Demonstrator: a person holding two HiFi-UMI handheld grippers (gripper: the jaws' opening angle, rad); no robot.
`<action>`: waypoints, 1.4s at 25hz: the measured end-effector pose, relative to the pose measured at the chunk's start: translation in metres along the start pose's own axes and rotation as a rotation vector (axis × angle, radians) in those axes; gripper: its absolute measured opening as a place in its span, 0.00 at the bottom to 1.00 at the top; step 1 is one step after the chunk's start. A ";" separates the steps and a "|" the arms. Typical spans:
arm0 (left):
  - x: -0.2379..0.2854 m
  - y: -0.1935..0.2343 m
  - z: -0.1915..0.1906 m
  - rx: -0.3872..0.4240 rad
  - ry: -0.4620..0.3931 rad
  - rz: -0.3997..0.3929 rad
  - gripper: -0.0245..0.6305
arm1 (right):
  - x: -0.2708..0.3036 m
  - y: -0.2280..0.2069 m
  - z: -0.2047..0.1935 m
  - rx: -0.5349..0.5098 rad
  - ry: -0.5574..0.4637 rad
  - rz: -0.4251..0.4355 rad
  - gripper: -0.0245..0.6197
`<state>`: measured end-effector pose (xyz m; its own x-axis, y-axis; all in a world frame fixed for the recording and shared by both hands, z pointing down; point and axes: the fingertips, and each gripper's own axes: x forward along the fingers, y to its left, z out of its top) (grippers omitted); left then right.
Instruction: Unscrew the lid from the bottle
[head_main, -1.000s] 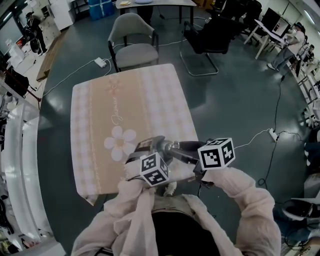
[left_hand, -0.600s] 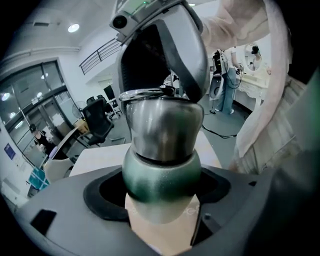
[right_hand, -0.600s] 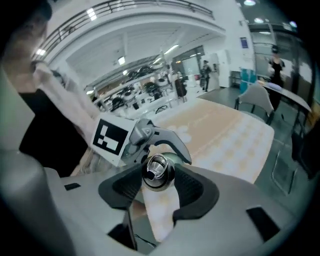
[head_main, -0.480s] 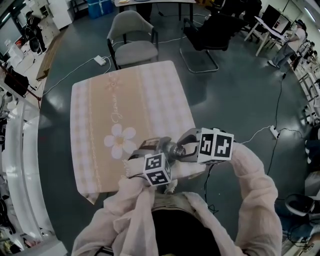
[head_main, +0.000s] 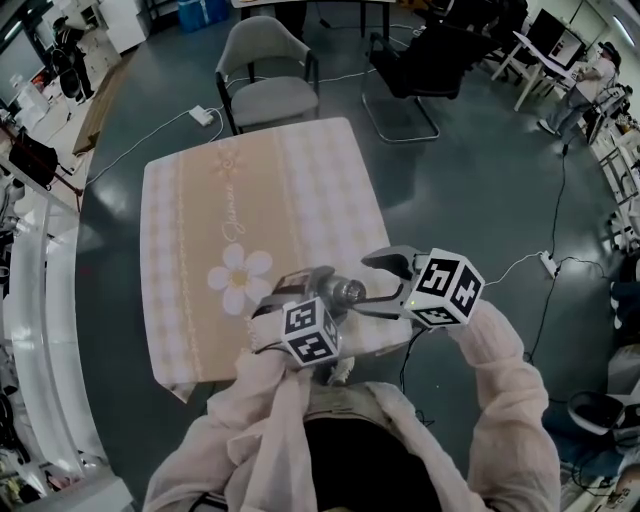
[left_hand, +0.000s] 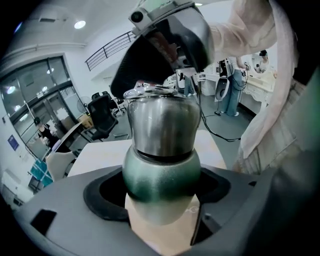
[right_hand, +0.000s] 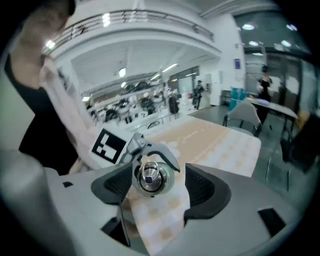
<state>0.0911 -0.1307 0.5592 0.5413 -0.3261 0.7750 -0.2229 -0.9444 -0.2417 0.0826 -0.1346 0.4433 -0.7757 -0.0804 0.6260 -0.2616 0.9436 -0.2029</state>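
Observation:
A green metal bottle (left_hand: 161, 172) with a steel lid (left_hand: 164, 120) lies roughly level over the near edge of the table, and my left gripper (left_hand: 161, 200) is shut on its body. In the head view the bottle (head_main: 338, 292) sticks out of the left gripper (head_main: 300, 293) toward the right gripper (head_main: 374, 285). The right gripper (right_hand: 156, 187) looks end-on at the lid (right_hand: 150, 176). Its jaws are opening: the lid sits between them close to the left pad, with a clear gap to the right pad (right_hand: 200, 186).
The table (head_main: 250, 190) wears a beige checked cloth with a white flower print (head_main: 238, 277). Beyond it stand a grey chair (head_main: 265, 75) and a black chair (head_main: 415, 60). Cables and a power strip (head_main: 203, 117) lie on the floor.
The right gripper's jaws have spread away from the lid they were closed on, and its marker cube has turned and shifted slightly right. The left gripper and bottle have hardly moved.

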 end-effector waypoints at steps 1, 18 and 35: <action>-0.001 0.002 -0.002 -0.010 0.002 0.006 0.62 | -0.003 -0.005 0.002 0.133 -0.070 -0.016 0.57; 0.002 0.005 0.000 -0.012 0.000 0.004 0.62 | 0.023 -0.002 -0.017 0.430 -0.100 -0.137 0.43; -0.002 -0.012 -0.005 0.045 0.003 -0.049 0.62 | 0.029 0.030 -0.028 -0.438 0.330 0.183 0.45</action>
<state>0.0889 -0.1181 0.5632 0.5485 -0.2792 0.7882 -0.1593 -0.9602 -0.2293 0.0684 -0.0996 0.4770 -0.5475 0.1343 0.8259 0.1765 0.9834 -0.0429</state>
